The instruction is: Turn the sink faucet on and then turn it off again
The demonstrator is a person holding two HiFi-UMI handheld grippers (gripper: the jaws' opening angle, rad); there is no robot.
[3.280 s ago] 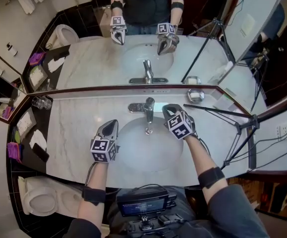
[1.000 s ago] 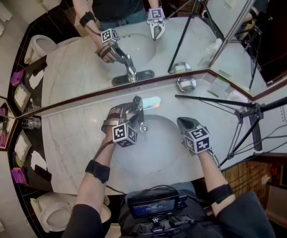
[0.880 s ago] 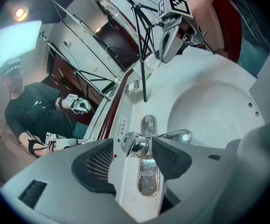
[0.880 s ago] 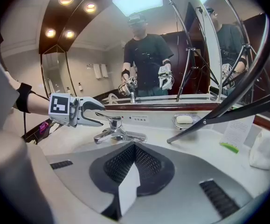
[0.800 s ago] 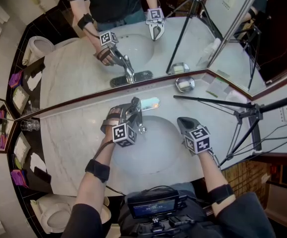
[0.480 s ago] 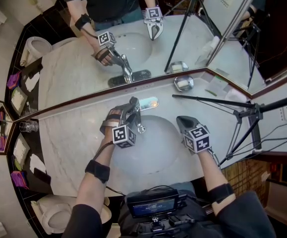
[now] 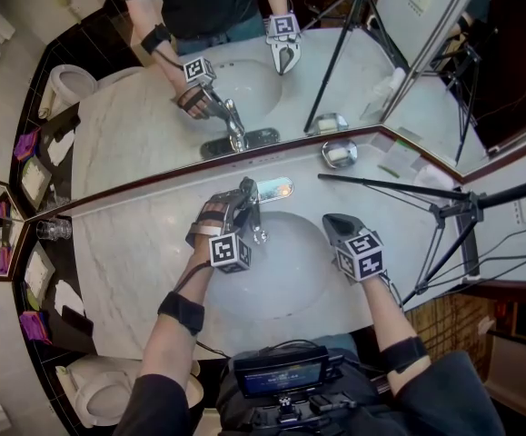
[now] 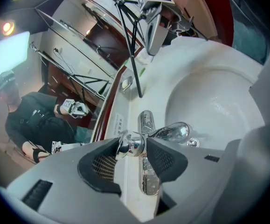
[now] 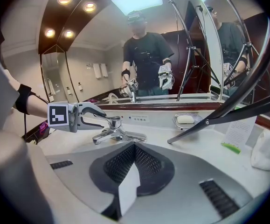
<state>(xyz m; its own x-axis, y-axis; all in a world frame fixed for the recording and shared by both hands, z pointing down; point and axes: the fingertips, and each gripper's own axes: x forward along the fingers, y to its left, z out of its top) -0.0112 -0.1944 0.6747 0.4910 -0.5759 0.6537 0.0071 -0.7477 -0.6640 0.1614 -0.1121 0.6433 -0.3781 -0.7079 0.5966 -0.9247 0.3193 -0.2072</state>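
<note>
The chrome faucet [image 7: 257, 227] stands at the back rim of the white sink basin [image 7: 290, 275]. My left gripper [image 7: 237, 209] reaches over it from the left. In the left gripper view both pads press on the rounded end of the faucet handle [image 8: 132, 144], and the jaws [image 8: 131, 149] have just been closing on it. I see no water coming from the spout [image 8: 173, 132]. My right gripper [image 7: 330, 220] hovers over the basin's right side, shut and holding nothing. In the right gripper view its tips [image 9: 134, 145] meet, and the left gripper [image 9: 89, 114] sits on the faucet [image 9: 118, 135].
A soap dish [image 7: 340, 153] with a white bar sits on the marble counter [image 7: 135, 252], back right of the faucet. A black tripod leg [image 7: 399, 189] crosses the counter's right side. A glass [image 7: 54, 229] stands far left. The mirror [image 7: 244, 80] rises behind the faucet.
Three seconds ago the left gripper hung at the basin's front left and the right one by the faucet. Now the left jaws have closed on the handle. The right gripper holds still.
</note>
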